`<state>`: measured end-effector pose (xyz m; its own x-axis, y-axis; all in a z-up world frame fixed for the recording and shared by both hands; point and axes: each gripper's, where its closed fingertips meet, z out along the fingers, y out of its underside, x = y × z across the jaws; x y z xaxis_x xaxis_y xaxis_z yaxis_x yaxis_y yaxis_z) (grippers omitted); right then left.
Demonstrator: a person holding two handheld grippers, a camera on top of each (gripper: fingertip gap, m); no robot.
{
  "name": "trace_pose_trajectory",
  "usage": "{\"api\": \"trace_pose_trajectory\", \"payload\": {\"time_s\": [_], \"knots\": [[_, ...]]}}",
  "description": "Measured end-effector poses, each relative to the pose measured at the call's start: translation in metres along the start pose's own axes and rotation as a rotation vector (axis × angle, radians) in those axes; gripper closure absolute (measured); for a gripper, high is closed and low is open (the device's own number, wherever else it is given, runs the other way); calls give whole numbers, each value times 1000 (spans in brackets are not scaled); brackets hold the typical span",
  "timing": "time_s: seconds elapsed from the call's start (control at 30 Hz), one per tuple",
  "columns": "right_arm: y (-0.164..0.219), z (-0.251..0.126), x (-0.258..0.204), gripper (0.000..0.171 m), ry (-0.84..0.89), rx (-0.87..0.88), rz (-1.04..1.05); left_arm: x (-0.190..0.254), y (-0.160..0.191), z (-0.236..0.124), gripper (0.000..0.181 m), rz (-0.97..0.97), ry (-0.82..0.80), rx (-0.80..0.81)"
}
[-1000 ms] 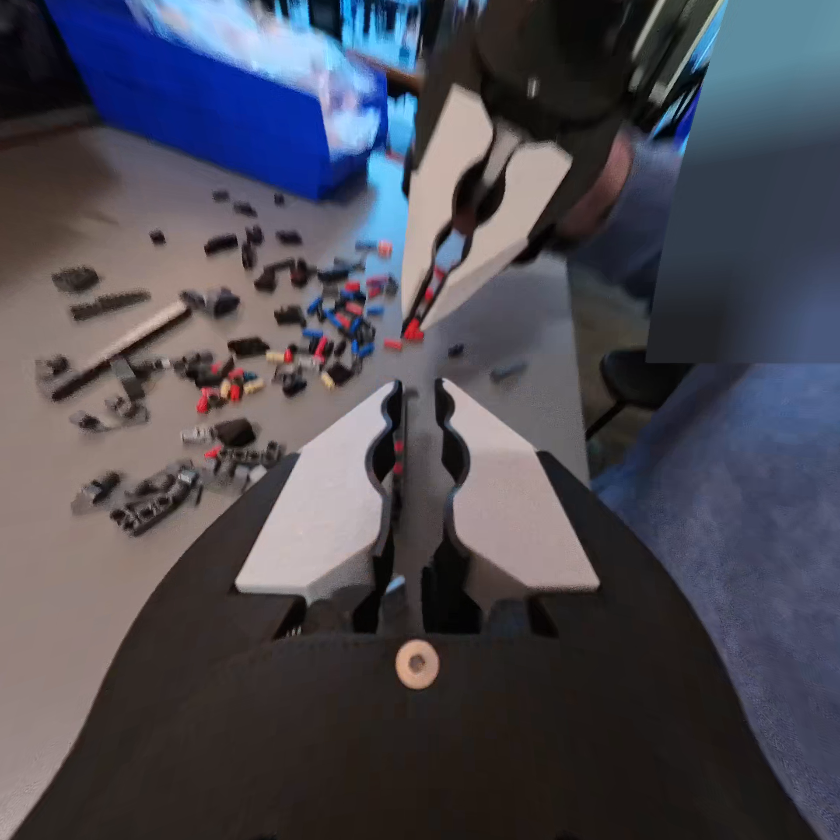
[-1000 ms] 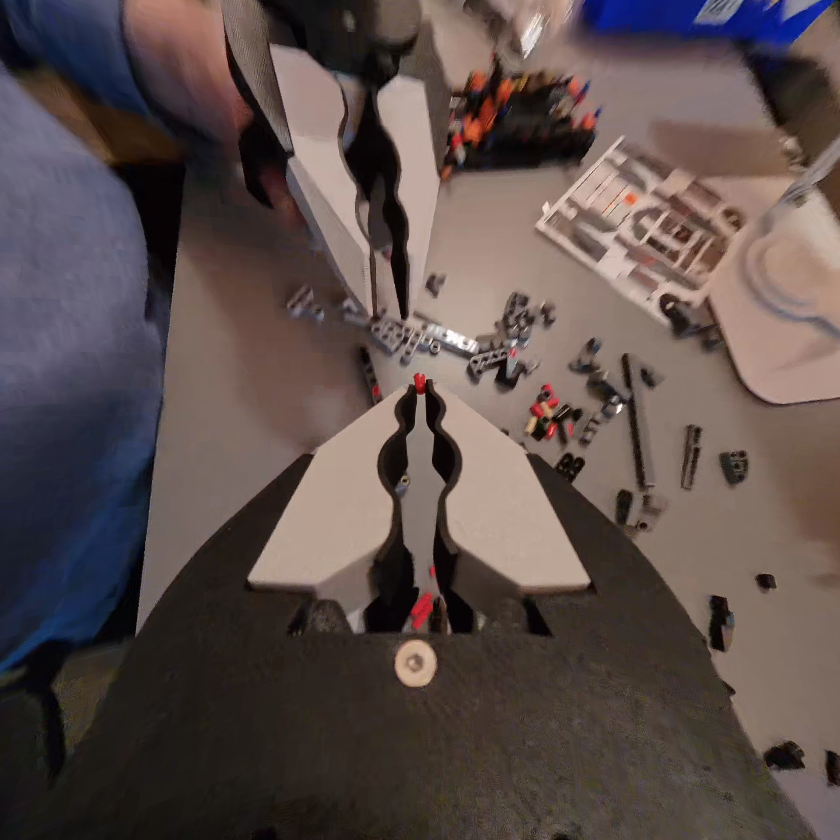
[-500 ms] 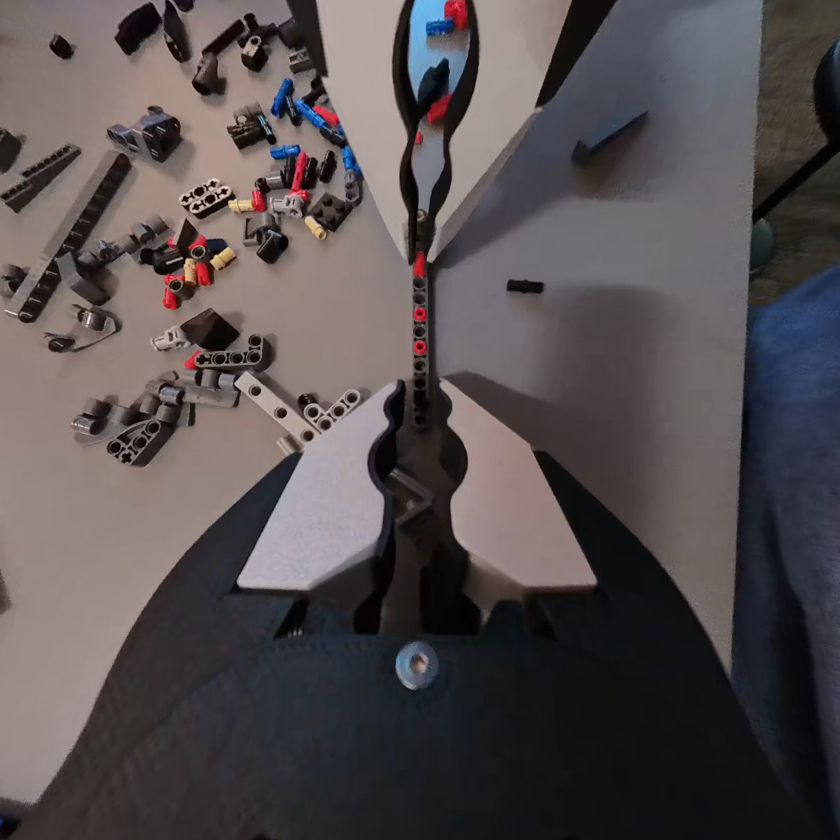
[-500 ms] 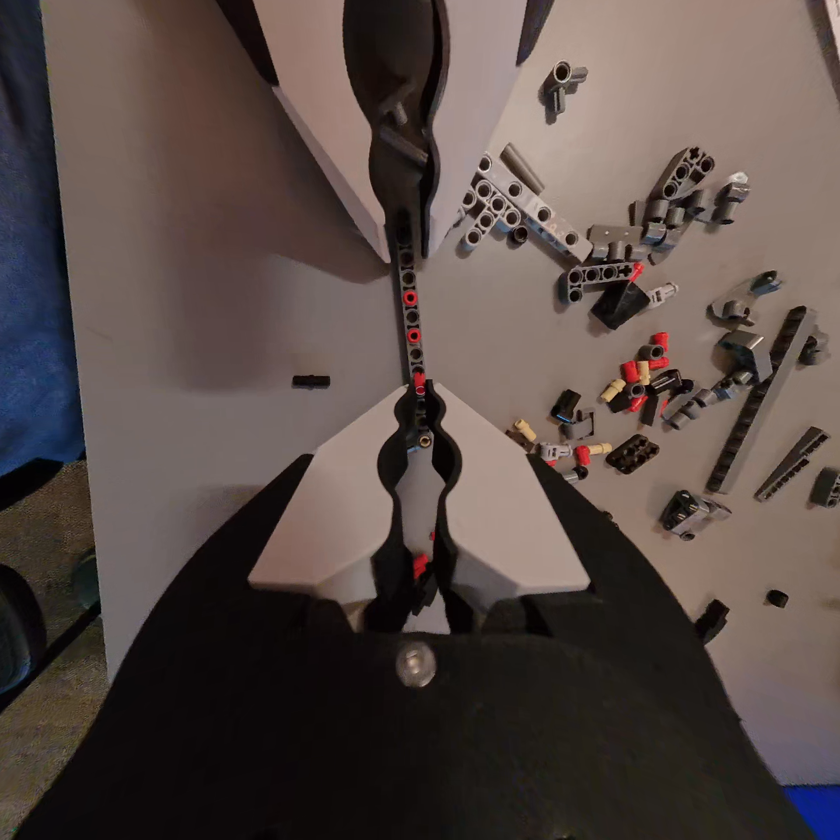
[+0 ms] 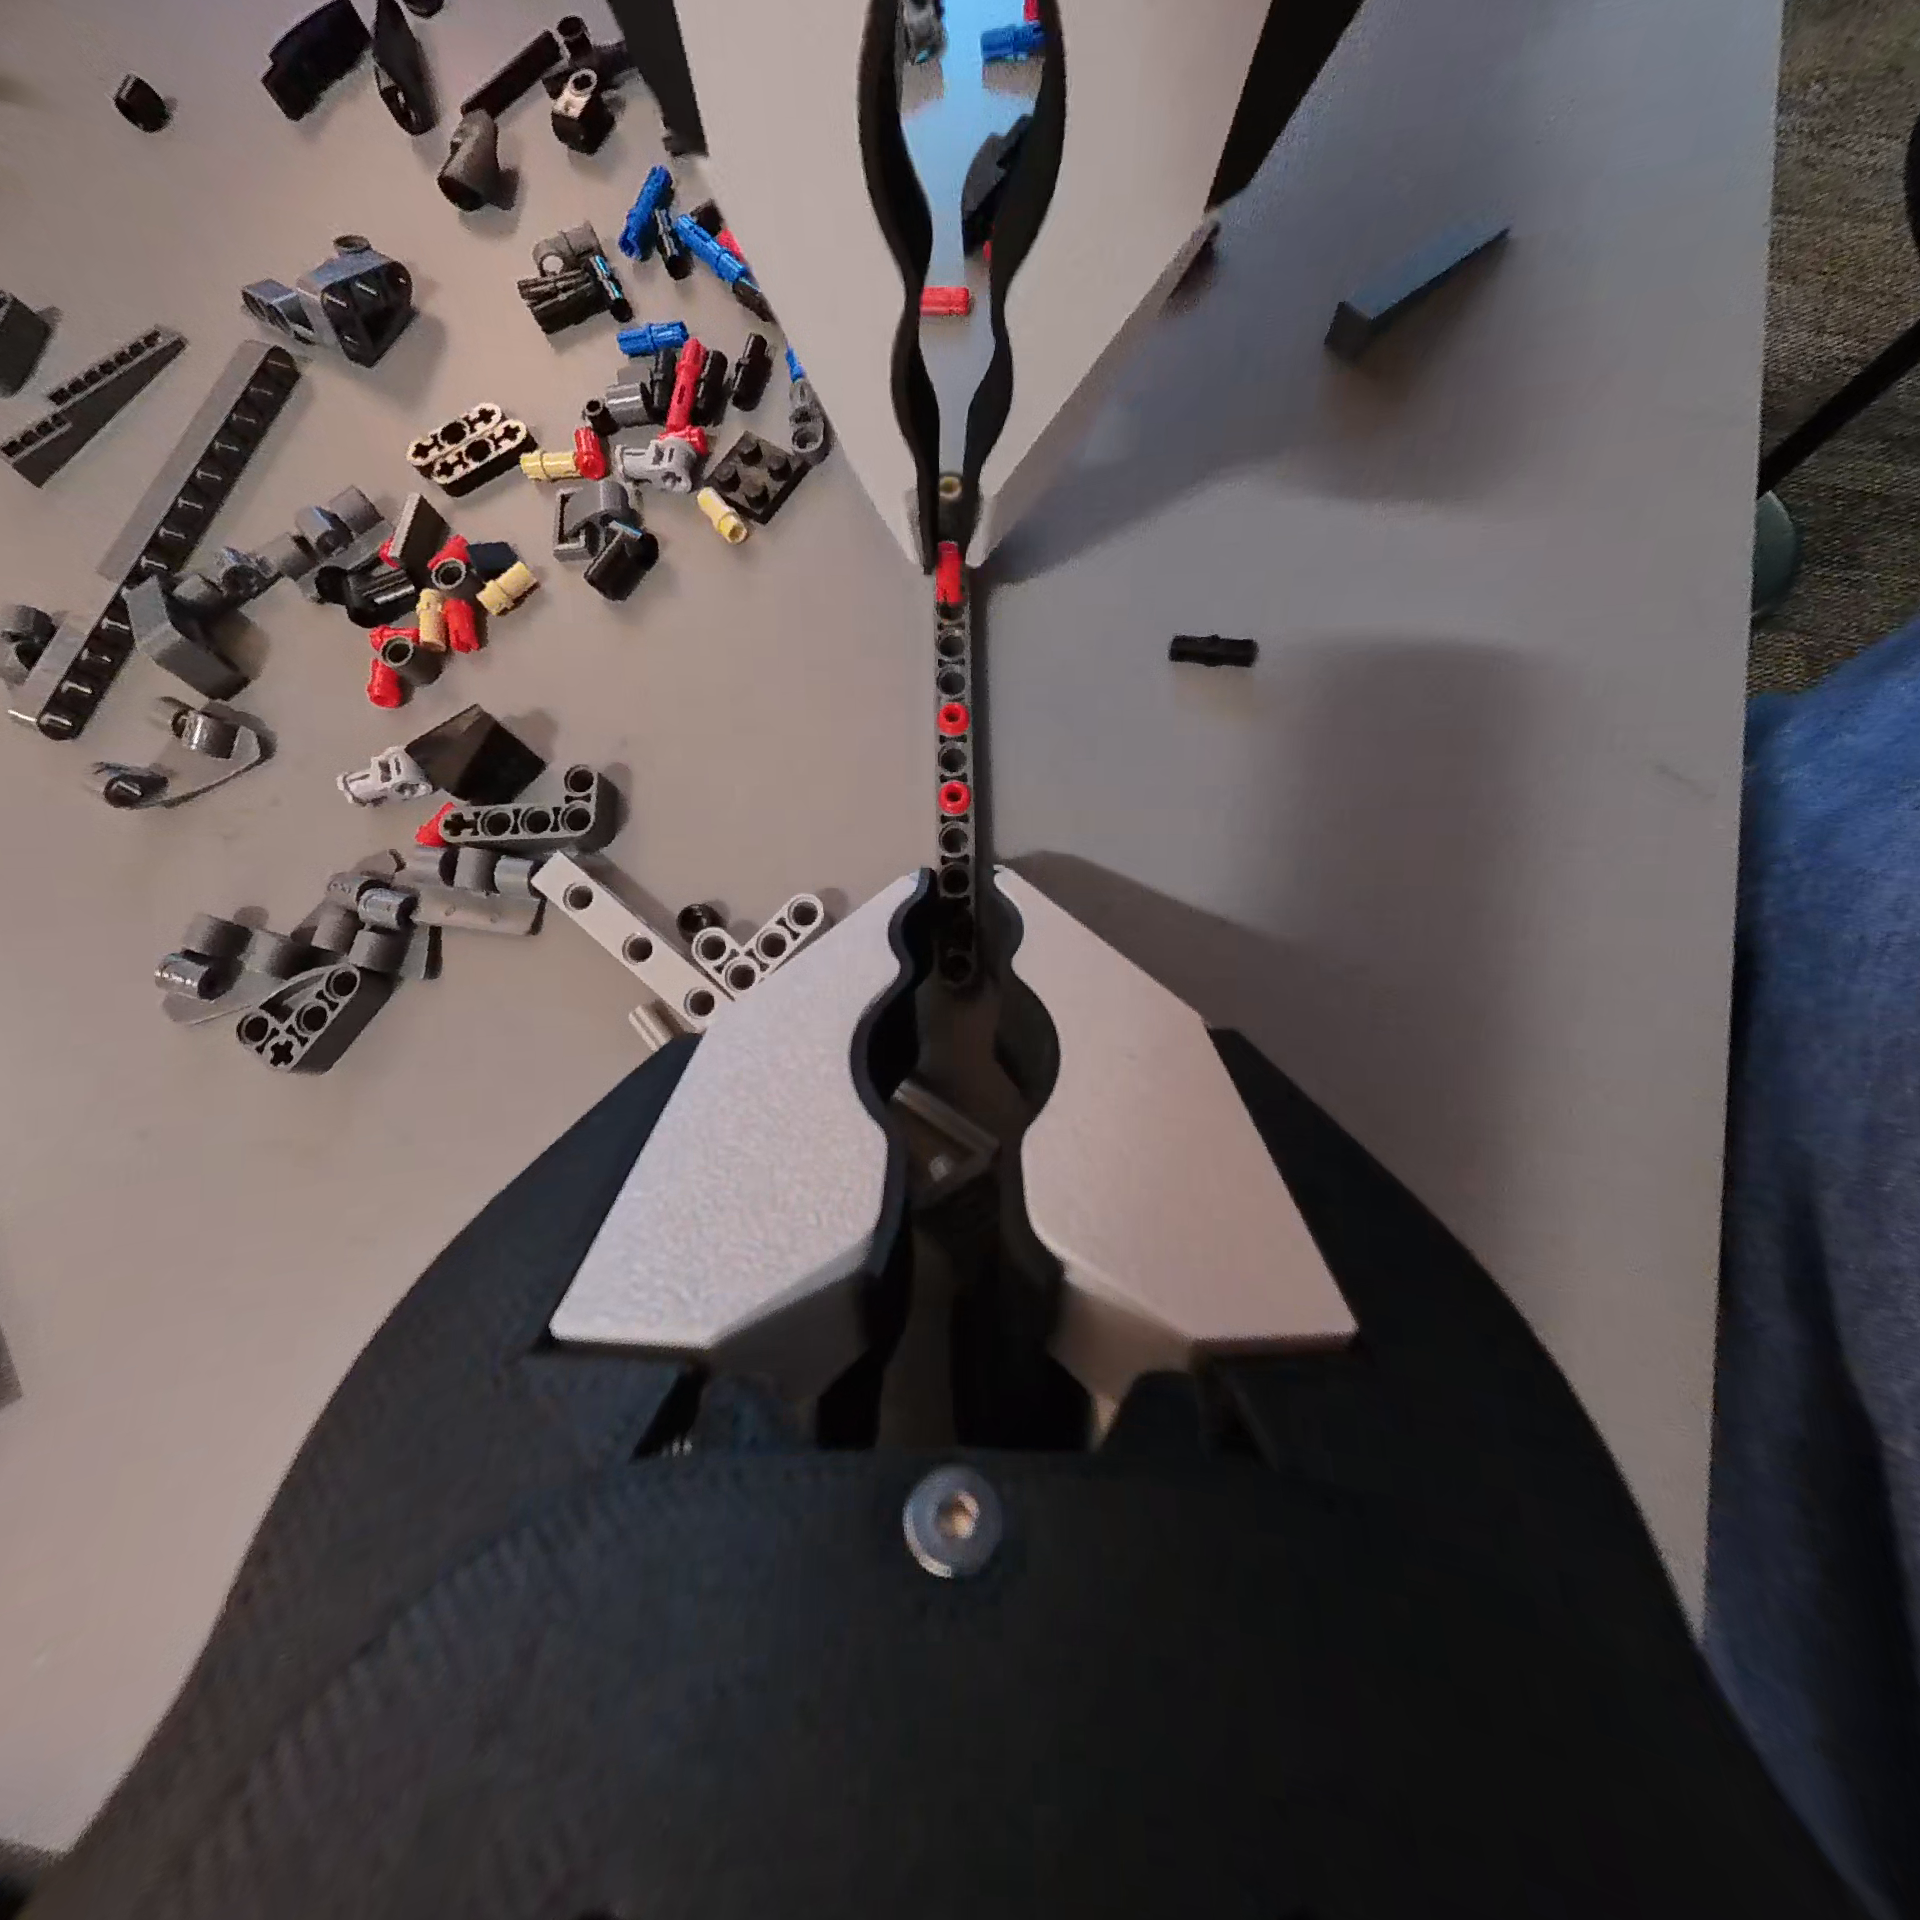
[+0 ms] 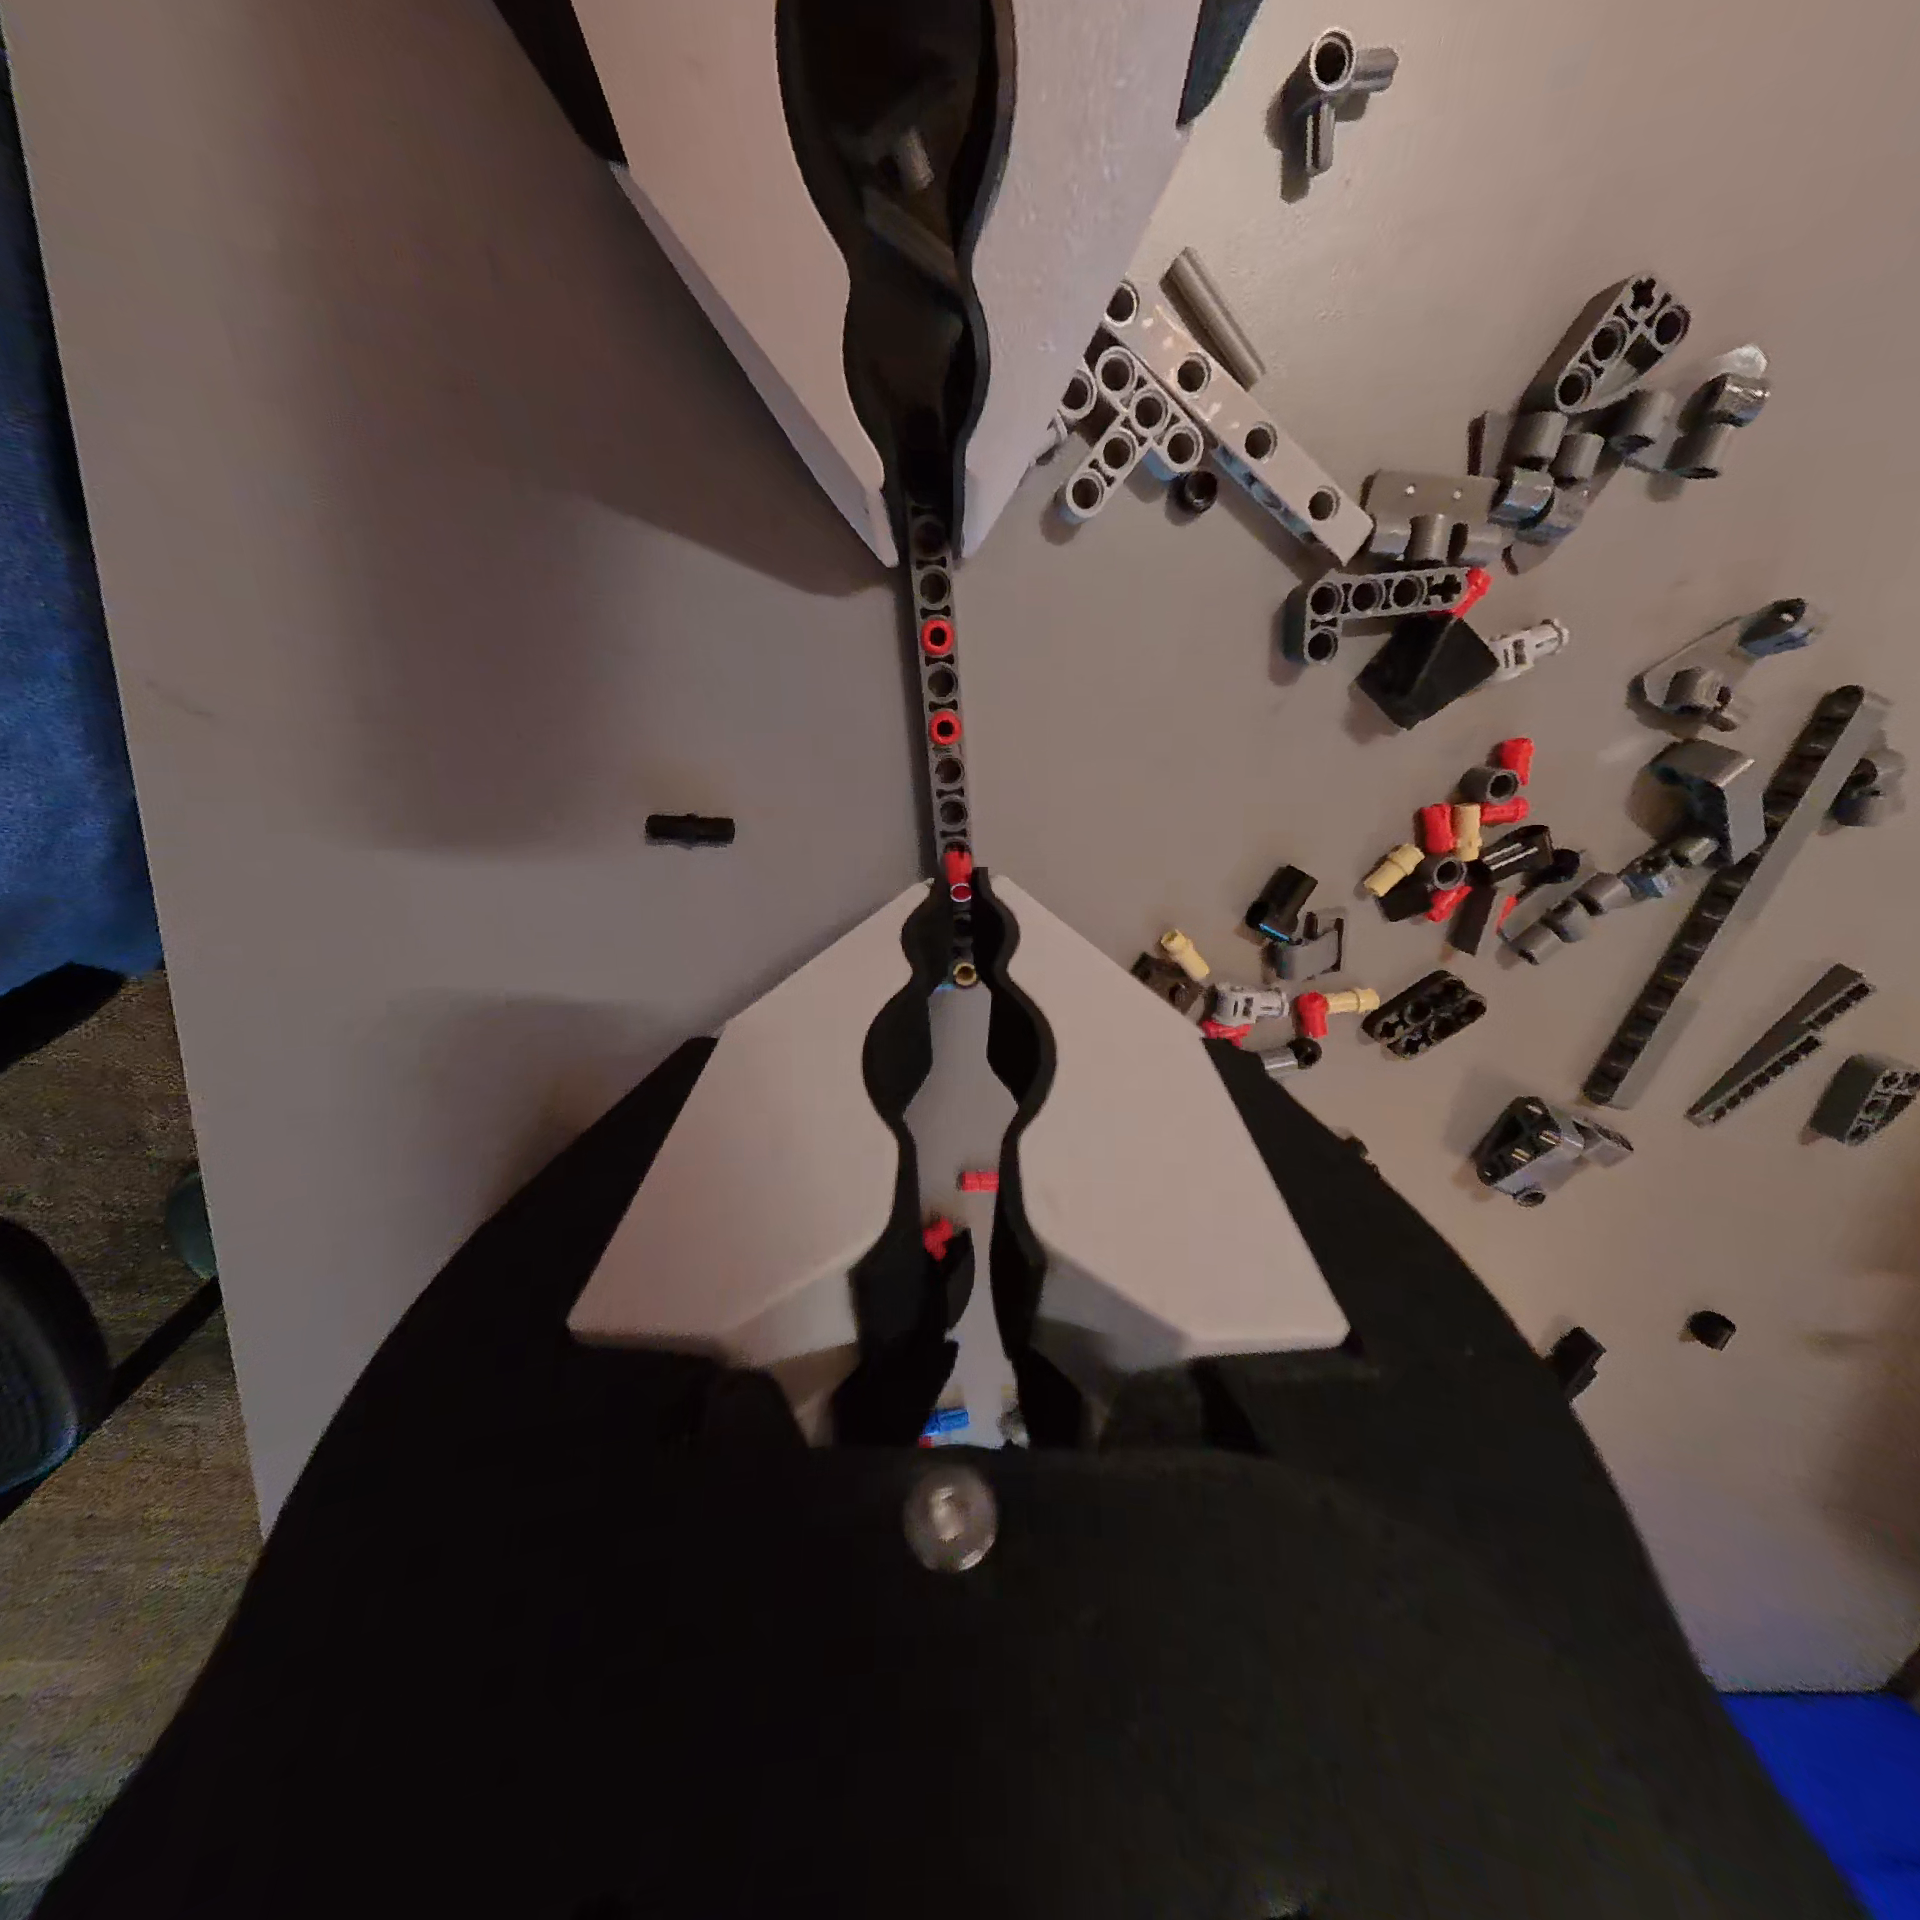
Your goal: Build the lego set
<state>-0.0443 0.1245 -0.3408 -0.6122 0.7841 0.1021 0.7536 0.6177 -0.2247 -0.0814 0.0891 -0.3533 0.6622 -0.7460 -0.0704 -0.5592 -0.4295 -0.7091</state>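
My left gripper (image 5: pixel 956 883) is shut on one end of a long dark grey beam (image 5: pixel 953 675) with holes and holds it above the grey table (image 5: pixel 1351 935). Two red pins (image 5: pixel 953 717) sit in the beam's holes. My right gripper (image 6: pixel 961 883) faces it from the other side, shut on a small red pin (image 6: pixel 958 864) that touches the beam (image 6: pixel 940 686) near its far end. That end runs in between the right fingers. The left gripper (image 6: pixel 930 540) shows at the top of the right wrist view, the right gripper (image 5: pixel 948 561) at the top of the left wrist view.
Several loose grey, black, red, blue and tan pieces (image 5: pixel 468 582) lie on the table to one side (image 6: pixel 1455 862). A black pin (image 5: pixel 1211 650) and a dark flat piece (image 5: pixel 1413 286) lie near the table edge (image 5: pixel 1735 831). A blue trouser leg (image 5: pixel 1829 1039) is beyond it. The grippers' ends are close to 6 cm from one another.
Both grippers swung down to face each other over the table. The right gripper brought its red pin up to the beam held by the left. Little has moved in the last half second.
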Motion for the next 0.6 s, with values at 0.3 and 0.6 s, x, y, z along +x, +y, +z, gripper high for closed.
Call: {"api": "trace_pose_trajectory", "payload": {"time_s": [0.3,0.6], "knots": [[0,3,-1,170,0,-40,-28,0,0,0,176,-6,6,1],[-3,3,-1,171,0,-83,-41,0,0,0,176,-5,6,1]]}}
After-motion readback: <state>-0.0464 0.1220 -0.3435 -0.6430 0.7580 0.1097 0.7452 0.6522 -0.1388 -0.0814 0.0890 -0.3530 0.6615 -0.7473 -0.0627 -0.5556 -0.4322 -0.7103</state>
